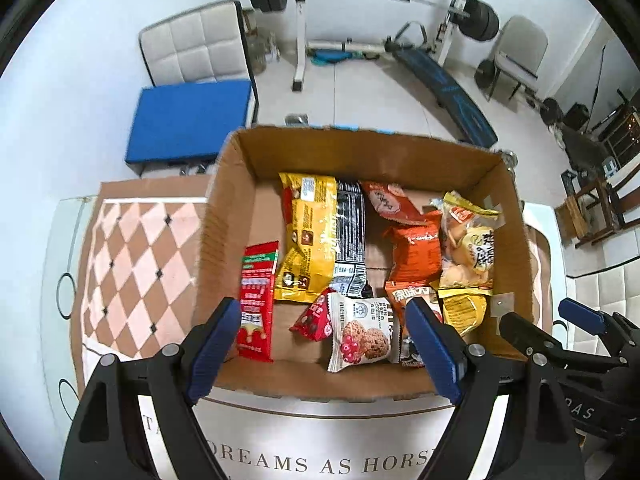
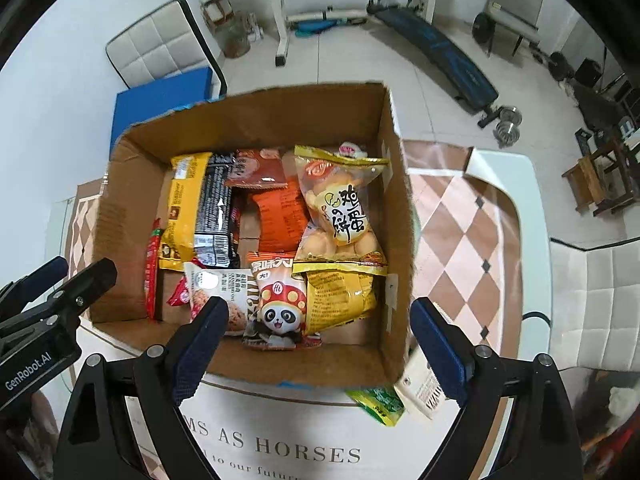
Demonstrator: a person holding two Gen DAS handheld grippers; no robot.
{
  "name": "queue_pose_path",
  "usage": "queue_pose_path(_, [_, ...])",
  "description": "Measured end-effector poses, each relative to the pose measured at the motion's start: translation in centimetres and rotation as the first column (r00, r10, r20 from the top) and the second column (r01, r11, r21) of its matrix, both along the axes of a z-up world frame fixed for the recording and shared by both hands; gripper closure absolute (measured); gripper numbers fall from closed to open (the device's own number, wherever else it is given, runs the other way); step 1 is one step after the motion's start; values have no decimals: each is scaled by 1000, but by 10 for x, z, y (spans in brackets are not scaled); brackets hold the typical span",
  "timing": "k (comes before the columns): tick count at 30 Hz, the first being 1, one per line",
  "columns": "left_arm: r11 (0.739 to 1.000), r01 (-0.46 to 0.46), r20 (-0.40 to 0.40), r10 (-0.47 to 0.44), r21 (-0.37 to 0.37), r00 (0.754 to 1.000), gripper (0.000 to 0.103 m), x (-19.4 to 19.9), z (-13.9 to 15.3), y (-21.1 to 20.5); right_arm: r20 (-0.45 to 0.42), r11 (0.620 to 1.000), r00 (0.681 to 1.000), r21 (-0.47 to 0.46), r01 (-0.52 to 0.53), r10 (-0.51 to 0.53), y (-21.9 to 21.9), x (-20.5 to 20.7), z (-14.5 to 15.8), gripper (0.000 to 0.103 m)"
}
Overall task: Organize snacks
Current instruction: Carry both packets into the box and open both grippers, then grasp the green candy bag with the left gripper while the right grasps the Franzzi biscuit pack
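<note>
An open cardboard box point(image 1: 360, 152) point(image 2: 256, 120) on the table holds several snack packets. Among them are a yellow one point(image 1: 308, 236), a red one point(image 1: 258, 300), a cookie one point(image 1: 362, 332), an orange one point(image 1: 416, 252) and a bag of egg biscuits point(image 2: 344, 208). A panda packet point(image 2: 280, 304) lies at the near wall. My left gripper point(image 1: 324, 348) hangs open above the box's near edge, with nothing pressed between its blue pads. My right gripper point(image 2: 320, 348) is open above the near right corner. Outside the box, a green packet point(image 2: 376, 400) and a white packet point(image 2: 420, 388) lie near its right finger.
The box stands on a checked brown cloth point(image 2: 460, 248) and a white printed mat point(image 2: 280, 448). Each gripper shows in the other's view: the right gripper point(image 1: 552, 324) and the left gripper point(image 2: 78, 270). Behind the table are a white chair point(image 1: 200, 44), a blue pad point(image 1: 188, 120) and a weight bench point(image 1: 440, 80).
</note>
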State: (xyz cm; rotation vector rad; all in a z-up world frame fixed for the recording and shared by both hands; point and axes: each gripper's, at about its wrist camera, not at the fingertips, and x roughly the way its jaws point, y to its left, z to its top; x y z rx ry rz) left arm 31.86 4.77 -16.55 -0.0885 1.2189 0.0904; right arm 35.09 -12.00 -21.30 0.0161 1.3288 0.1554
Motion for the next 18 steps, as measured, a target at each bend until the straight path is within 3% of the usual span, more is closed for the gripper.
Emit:
queue_pose_path(9, [1000, -16, 124, 14, 19, 992, 19, -55, 43, -3, 139, 1000, 990, -21, -14, 17, -2, -55, 52, 8])
queue_pose_path(18, [999, -11, 202, 4, 32, 979, 19, -102, 76, -8, 202, 1000, 979, 8, -21, 19, -7, -108, 86, 7])
